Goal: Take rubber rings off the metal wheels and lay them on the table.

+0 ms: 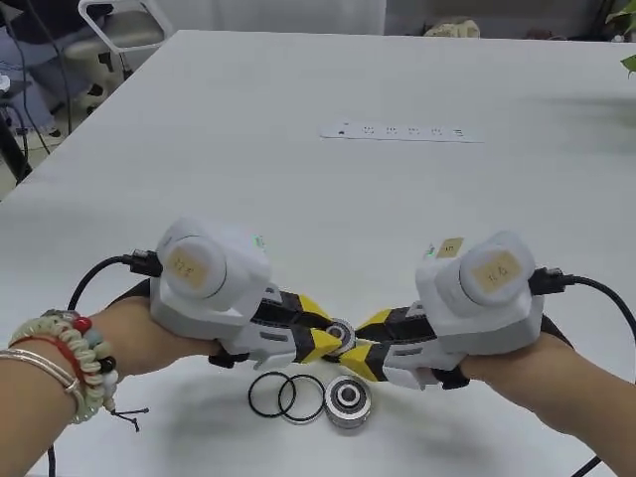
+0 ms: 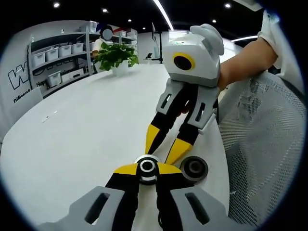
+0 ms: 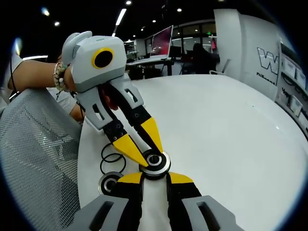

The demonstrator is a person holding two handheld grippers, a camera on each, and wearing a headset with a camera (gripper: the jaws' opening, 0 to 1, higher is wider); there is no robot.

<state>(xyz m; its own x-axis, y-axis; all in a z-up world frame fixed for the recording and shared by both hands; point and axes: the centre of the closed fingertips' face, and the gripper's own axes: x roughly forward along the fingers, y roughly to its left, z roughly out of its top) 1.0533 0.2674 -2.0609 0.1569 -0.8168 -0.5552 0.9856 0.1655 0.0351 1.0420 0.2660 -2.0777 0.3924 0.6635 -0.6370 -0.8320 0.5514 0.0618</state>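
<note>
White table [image 1: 298,179] runs broad and bare under the work, and just above its near edge one metal wheel [image 1: 338,333] is held between the tips of both tools. The left gripper [image 1: 323,328] comes in from the left with its yellow-tipped jaws drawn narrow and clamped on either side of that wheel; its own view shows the wheel seated right between the tips. The right gripper [image 1: 360,340] meets it head-on from the other side, its jaws likewise narrow and closed on the same wheel, so the two sets of tips nearly touch around it. Whether a rubber band sits on the held wheel cannot be told. Just below the tips, on the table, lie two black rubber rings [image 1: 285,396], flat and overlapping each other, and touching the right one stands a second wheel [image 1: 348,400], lying on its face with its dark hub up. A hand [image 1: 149,338] with beaded bracelets [image 1: 75,358] at the wrist grips the left tool. Farther up the table, well apart from the work, lies a white power strip [image 1: 402,131]. A chair [image 1: 119,25] stands past the far left corner. In the left gripper view a potted plant [image 2: 113,55] sits at the far end of the table with shelves of bins [image 2: 57,57] behind it.
</note>
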